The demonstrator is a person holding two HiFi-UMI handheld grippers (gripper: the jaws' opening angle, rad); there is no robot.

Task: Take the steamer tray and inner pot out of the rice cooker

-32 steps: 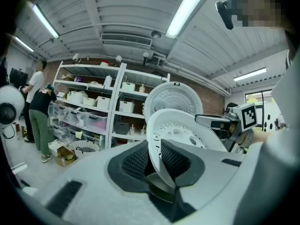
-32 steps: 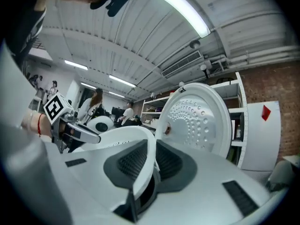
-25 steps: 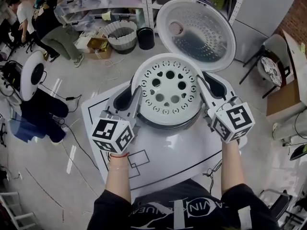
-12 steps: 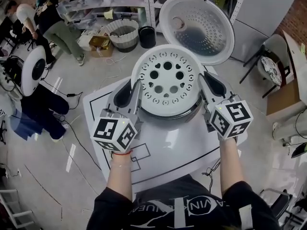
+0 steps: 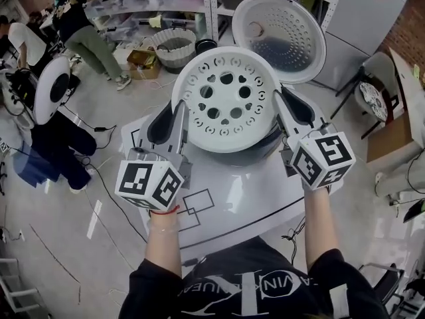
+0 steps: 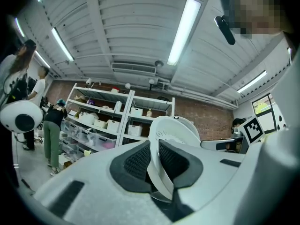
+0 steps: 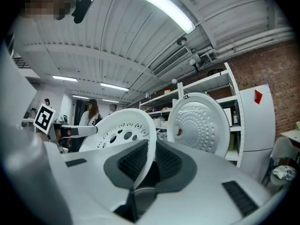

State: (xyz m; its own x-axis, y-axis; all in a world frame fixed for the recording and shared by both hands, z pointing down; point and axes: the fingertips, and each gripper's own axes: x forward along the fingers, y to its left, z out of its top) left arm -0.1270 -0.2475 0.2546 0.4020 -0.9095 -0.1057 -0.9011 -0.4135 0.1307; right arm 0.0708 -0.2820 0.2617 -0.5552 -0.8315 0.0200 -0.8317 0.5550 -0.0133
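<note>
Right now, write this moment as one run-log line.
phase: tray removal | left gripper: shut on steamer tray rim, jaws just closed further | right gripper: same, opposite rim | lid: open

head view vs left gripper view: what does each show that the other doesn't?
Head view only: the whole perforated top of the steamer tray, the rice cooker beneath it, the table. Left gripper view only: the left gripper pinching the tray's rim, its jaws having just been closing; ceiling lights. Both: the tray, the shelves, a person in green trousers.
</note>
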